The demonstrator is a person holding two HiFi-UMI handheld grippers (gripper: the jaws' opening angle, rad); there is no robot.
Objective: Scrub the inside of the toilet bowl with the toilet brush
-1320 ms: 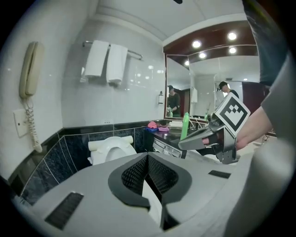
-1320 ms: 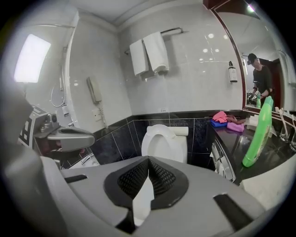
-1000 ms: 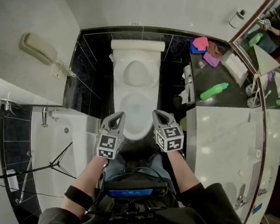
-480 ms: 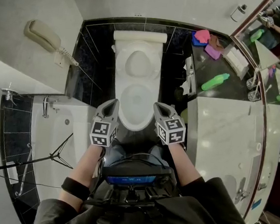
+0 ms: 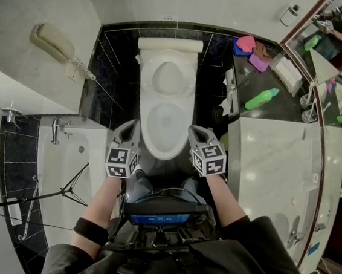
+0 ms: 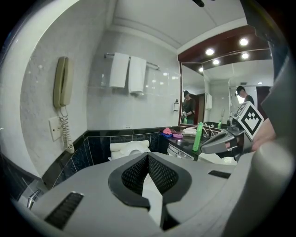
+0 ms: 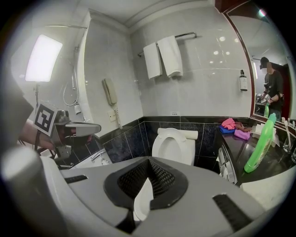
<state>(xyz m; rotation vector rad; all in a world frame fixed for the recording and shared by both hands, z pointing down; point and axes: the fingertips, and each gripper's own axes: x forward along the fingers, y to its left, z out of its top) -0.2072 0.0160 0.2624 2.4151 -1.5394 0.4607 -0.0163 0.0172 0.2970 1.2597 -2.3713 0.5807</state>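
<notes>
The white toilet [image 5: 165, 123] stands against the black tiled wall with its lid raised and its bowl open. It also shows in the left gripper view [image 6: 130, 149] and the right gripper view [image 7: 173, 143]. My left gripper [image 5: 130, 127] hangs at the near left of the bowl's front rim, and my right gripper [image 5: 194, 131] at the near right. Both are above the floor, apart from the toilet. Each one's jaws meet at the tips with nothing between them [image 6: 148, 156] [image 7: 149, 159]. No brush is held. A white item [image 5: 228, 101] right of the toilet is too small to tell.
A bathtub [image 5: 74, 163] with tripod legs [image 5: 61, 199] in it lies at the left. A marble vanity [image 5: 271, 168] lies at the right. A green bottle [image 5: 262, 99] and pink cloths [image 5: 247, 50] sit on the dark counter. A wall phone [image 5: 50, 41] hangs at the left.
My left gripper has drifted left and a little nearer to me, off the bowl's front edge. The right gripper has kept its place.
</notes>
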